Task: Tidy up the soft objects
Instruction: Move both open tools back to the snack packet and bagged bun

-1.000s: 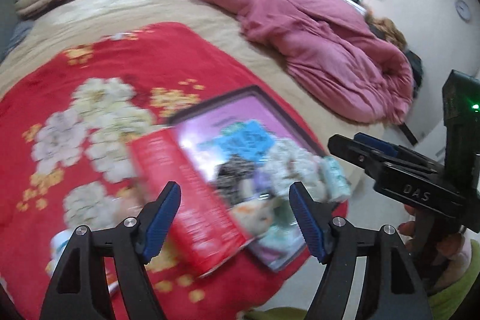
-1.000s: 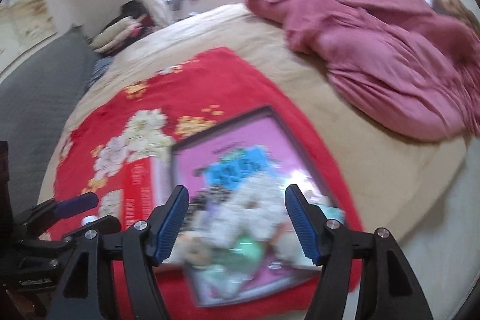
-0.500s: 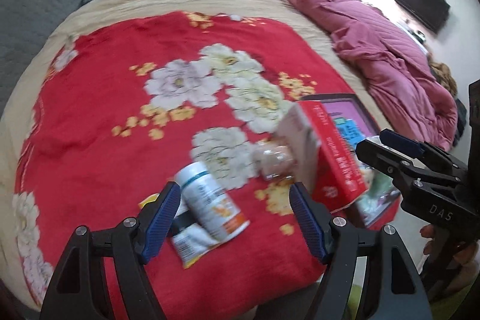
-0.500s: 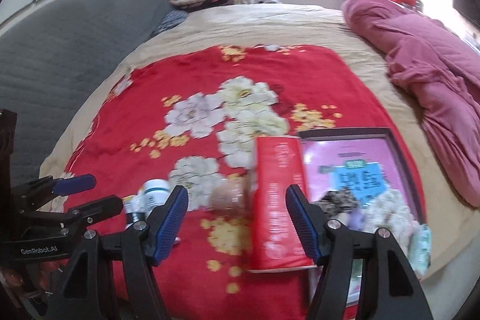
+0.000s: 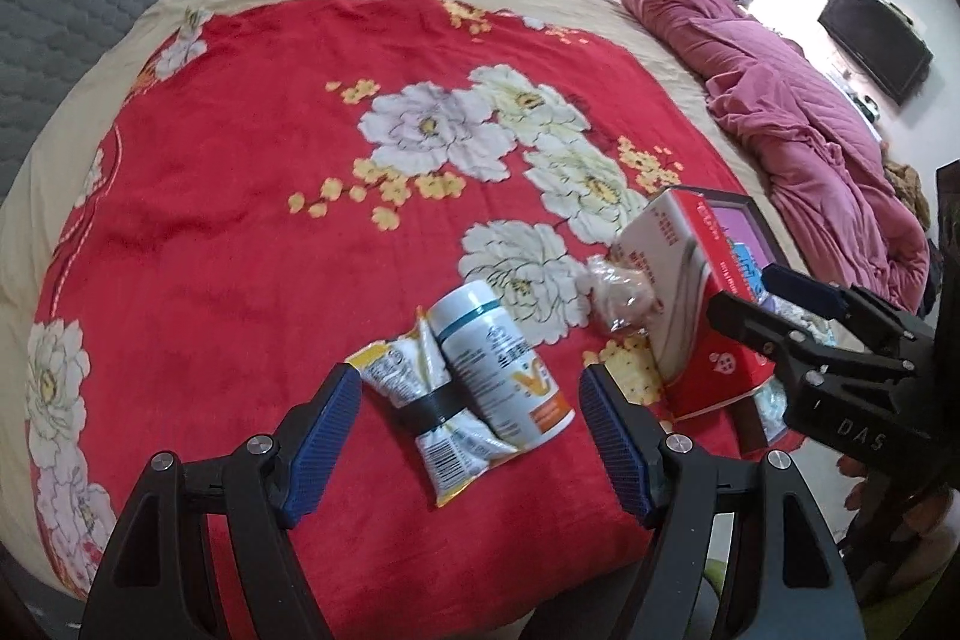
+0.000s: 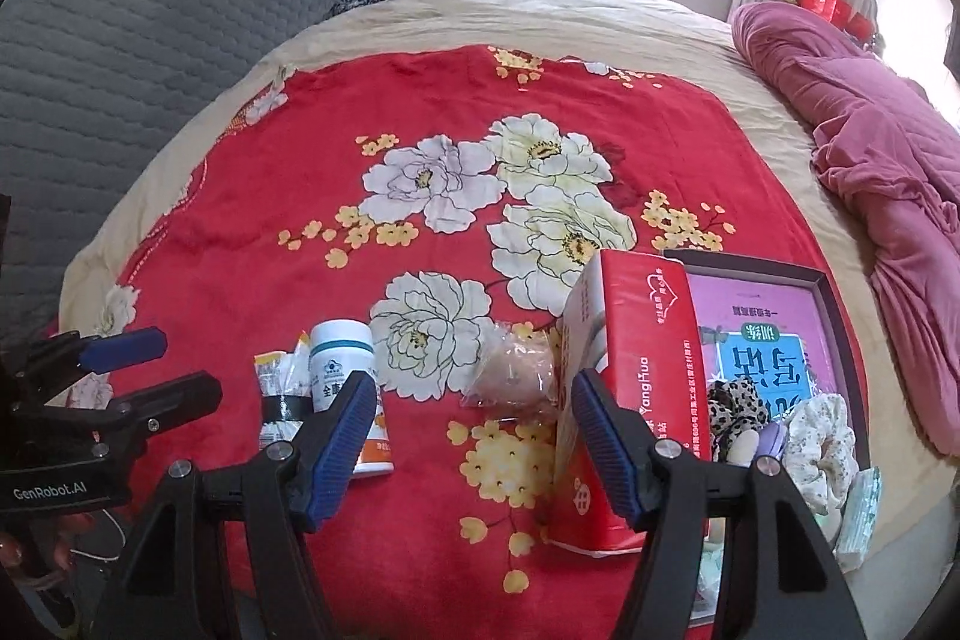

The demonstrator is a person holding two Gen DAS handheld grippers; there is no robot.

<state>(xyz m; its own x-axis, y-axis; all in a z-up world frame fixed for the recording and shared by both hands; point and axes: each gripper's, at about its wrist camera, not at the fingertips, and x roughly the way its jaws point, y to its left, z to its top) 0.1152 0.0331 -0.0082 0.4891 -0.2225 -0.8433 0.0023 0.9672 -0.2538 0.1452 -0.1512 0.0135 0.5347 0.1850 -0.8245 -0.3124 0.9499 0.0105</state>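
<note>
Red blanket (image 5: pixel 240 232) bears bottle (image 5: pixel 501 358) lying lengthwise, cap away.

left tool (image 5: pixel 471 430) | black frame | blue ribbed pads (image 5: pixel 327 421) | silver screws

Blanket (image 6: pixel 252 244): red, white and cream peonies, yellow blossoms. Tissue pack (image 6: pixel 636 388): red and white. Box (image 6: pixel 828 292): dark rim, pink-purple inside. Scrunchie (image 6: pixel 729 409): leopard print. Quilt (image 5: pixel 798 112): mauve-pink.
</note>
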